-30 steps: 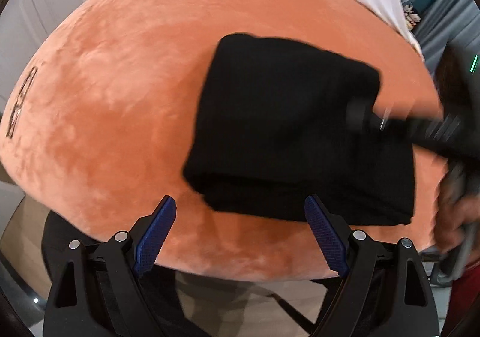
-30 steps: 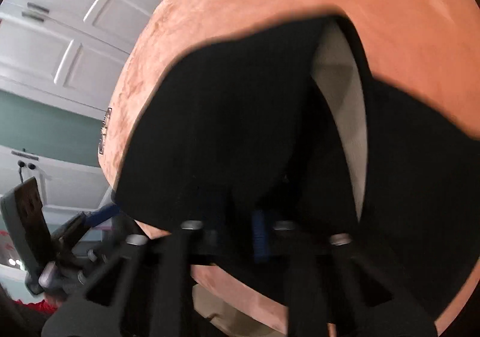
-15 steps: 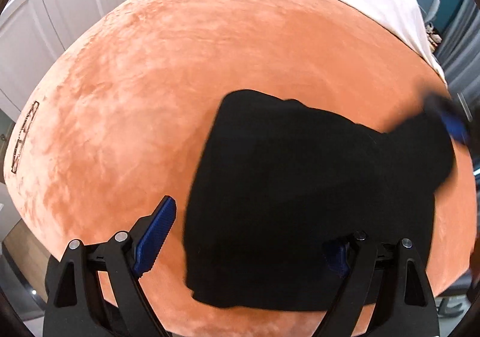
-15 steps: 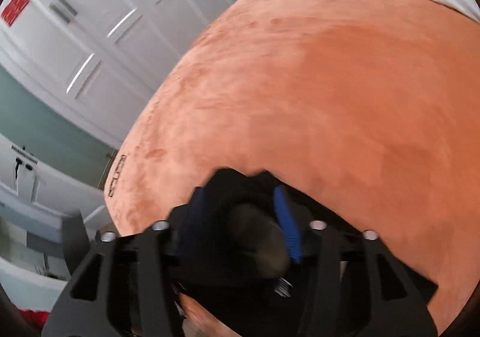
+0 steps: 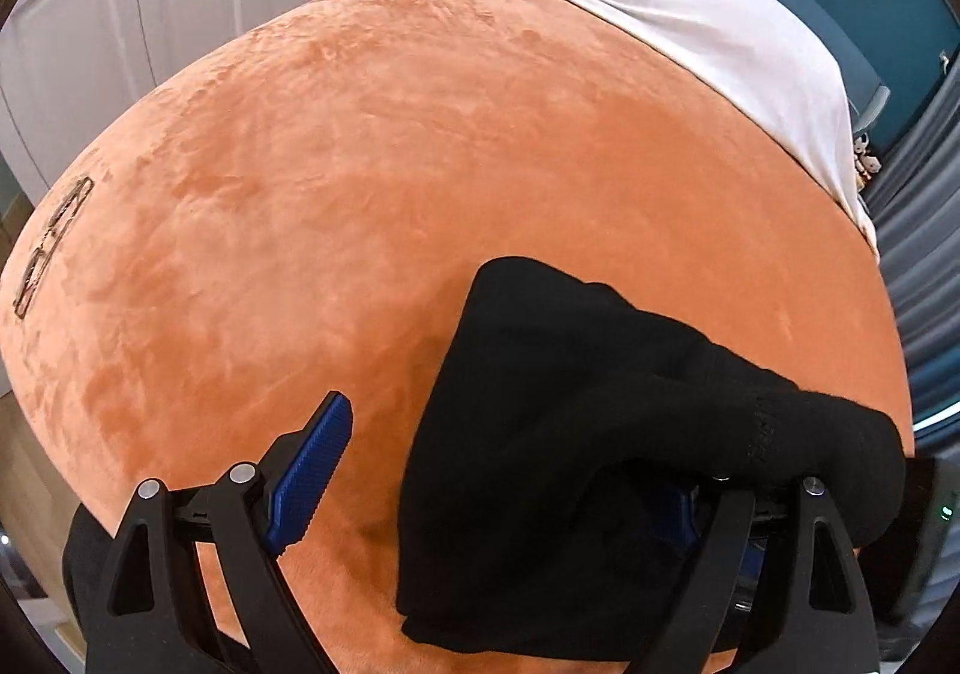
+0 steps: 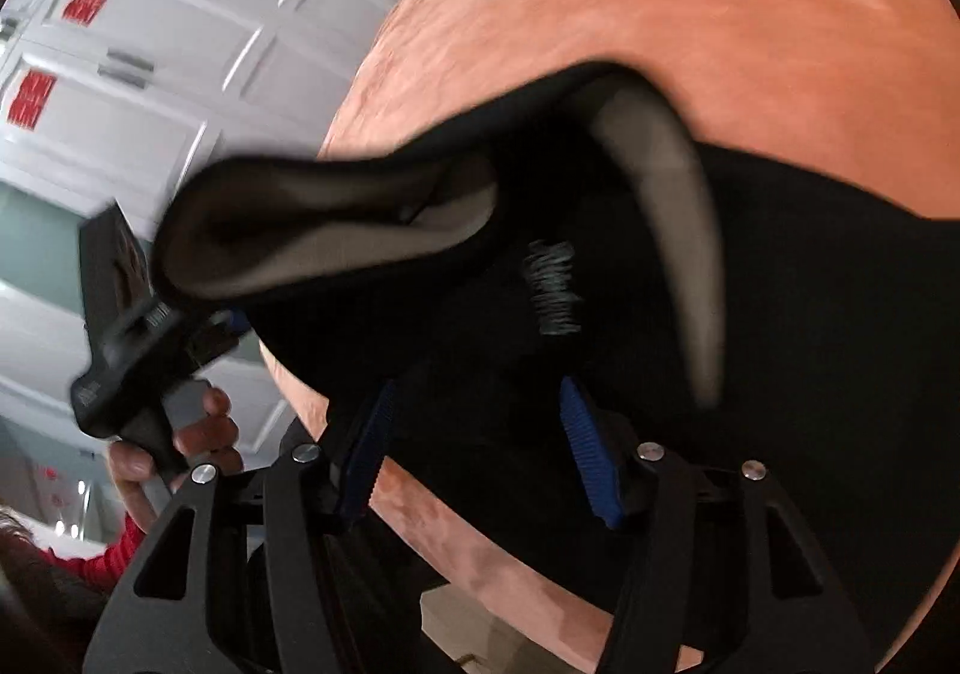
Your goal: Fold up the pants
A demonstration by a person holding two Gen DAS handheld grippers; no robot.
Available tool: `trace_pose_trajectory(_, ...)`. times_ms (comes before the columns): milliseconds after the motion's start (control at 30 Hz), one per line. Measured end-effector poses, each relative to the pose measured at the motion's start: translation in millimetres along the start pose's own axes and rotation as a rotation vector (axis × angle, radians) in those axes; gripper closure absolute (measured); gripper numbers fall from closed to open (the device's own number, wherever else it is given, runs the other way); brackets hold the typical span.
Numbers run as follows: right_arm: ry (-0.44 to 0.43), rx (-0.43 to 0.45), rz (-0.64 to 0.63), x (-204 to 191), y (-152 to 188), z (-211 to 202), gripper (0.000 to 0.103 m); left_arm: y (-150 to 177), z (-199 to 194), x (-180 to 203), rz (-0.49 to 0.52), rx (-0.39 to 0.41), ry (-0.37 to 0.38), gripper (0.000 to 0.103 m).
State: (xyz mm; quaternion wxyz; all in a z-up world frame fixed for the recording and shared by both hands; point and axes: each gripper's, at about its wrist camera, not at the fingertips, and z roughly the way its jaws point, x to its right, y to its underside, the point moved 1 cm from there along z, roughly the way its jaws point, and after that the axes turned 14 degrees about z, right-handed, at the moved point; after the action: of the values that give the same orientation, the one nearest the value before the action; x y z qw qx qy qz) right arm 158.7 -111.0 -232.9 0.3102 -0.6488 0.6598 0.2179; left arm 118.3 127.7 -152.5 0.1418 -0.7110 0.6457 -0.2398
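Shifted since half a second ago: pants (image 5: 600,434) now draped over the right finger of the left gripper (image 5: 498,482), where earlier only the finger's base was covered; in the right wrist view, a fold of cloth now lifted and blurred across the frame, where earlier a small dark bundle sat between the fingers.

Location: pants lying on the orange bed cover (image 5: 360,194), near its front edge, toward the right corner. White sheet (image 5: 690,26) along the far edge.

Relation governing the next move: cloth mass lying ahead and to the right of the left gripper, long axis running roughly from the front edge toward the far right. One raised flap, pale lining showing, reaching from the pants toward the left gripper (image 6: 120,326) as seen from the right wrist. Left gripper judged the nearer to that flap.

Left jaws: wide apart; left pad (image 5: 312,464) bare and clear of the cloth, right pad buried beneath it. No grip evident.

Right gripper (image 6: 480,446): jaws part open, moderate gap, black cloth lying between and behind the pads (image 6: 585,452). Whether any cloth is pinched: cannot tell; pads appear apart.

Stage, as judged: late fold in progress, flap not yet laid flat.
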Motion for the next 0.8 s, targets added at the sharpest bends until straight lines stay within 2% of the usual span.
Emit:
trace_pose_trajectory(100,0.001,-0.003,-0.089,-26.8,-26.5,28.4,0.059,2.4,-8.2,5.3,0.009,0.017,0.013,0.018)
trace_pose_trajectory(167,0.049,0.113,-0.143,-46.9,-58.8,23.2,0.059,5.3,-16.9,8.2,0.018,0.036,0.034,0.018)
trace_pose_trajectory(233,0.046,0.228,-0.151,-54.2,-82.4,3.3,0.061,7.9,-27.5,14.8,0.049,0.059,0.084,0.018)
trace_pose_trajectory(300,0.131,0.315,-0.151,-48.2,-90.8,-13.0,0.061,11.9,-34.6,20.1,0.093,0.064,0.111,0.018)
trace_pose_trajectory(333,0.206,0.365,-0.136,-36.4,-90.5,-24.9,0.059,16.0,-41.2,25.0,0.13,0.075,0.122,0.018)
trace_pose_trajectory(367,0.235,0.363,-0.112,-24.6,-88.0,-31.1,0.058,18.1,-45.7,27.1,0.152,0.085,0.12,0.018)
trace_pose_trajectory(467,0.203,0.306,-0.025,10.7,-70.4,-46.1,0.058,26.1,-63.6,26.8,0.219,0.132,0.085,0.018)
trace_pose_trajectory(600,0.132,0.23,0.051,30.0,-58.0,-45.5,0.056,23.3,-67.8,9.3,0.189,0.134,0.013,0.017)
trace_pose_trajectory(733,-0.062,0.171,0.186,45.6,-63.7,-40.2,0.052,22.8,-45.1,-18.0,0.1,0.033,-0.05,0.017)
trace_pose_trajectory(767,-0.087,0.163,0.196,46.6,-67.3,-35.8,0.052,23.7,-36.9,-23.7,0.086,0.006,-0.064,0.017)
trace_pose_trajectory(800,-0.074,0.163,0.187,45.1,-69.4,-33.3,0.05,25.9,-32.8,-27.8,0.079,-0.011,-0.069,0.017)
